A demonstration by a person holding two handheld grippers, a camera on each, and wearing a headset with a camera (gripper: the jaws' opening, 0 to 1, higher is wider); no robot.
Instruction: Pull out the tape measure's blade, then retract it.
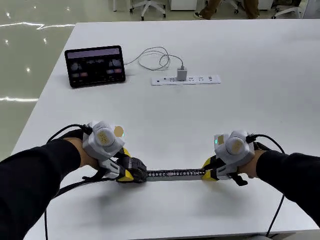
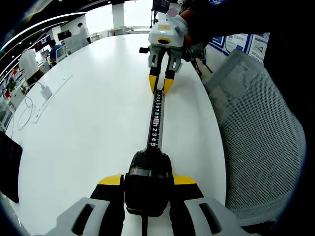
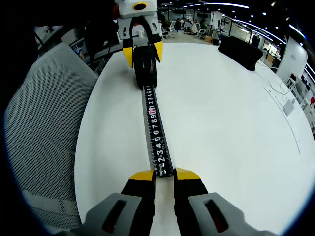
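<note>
The black tape measure case (image 1: 133, 171) (image 2: 148, 178) (image 3: 145, 67) rests on the white table (image 1: 200, 115), and my left gripper (image 1: 125, 172) (image 2: 147, 179) is shut on its sides. Its black blade (image 1: 175, 174) (image 2: 155, 118) (image 3: 156, 135), marked with white numbers, lies drawn out flat along the tabletop toward the right. My right gripper (image 1: 206, 174) (image 3: 163, 175) is shut on the blade's end tip. In each gripper view the opposite gripper faces the camera at the far end of the blade.
A dark tablet (image 1: 95, 65) stands at the back left. A white power strip (image 1: 186, 79) with a charger and coiled cable (image 1: 155, 58) lies behind centre. A mesh chair (image 2: 256, 142) (image 3: 44, 118) sits just off the table's near edge.
</note>
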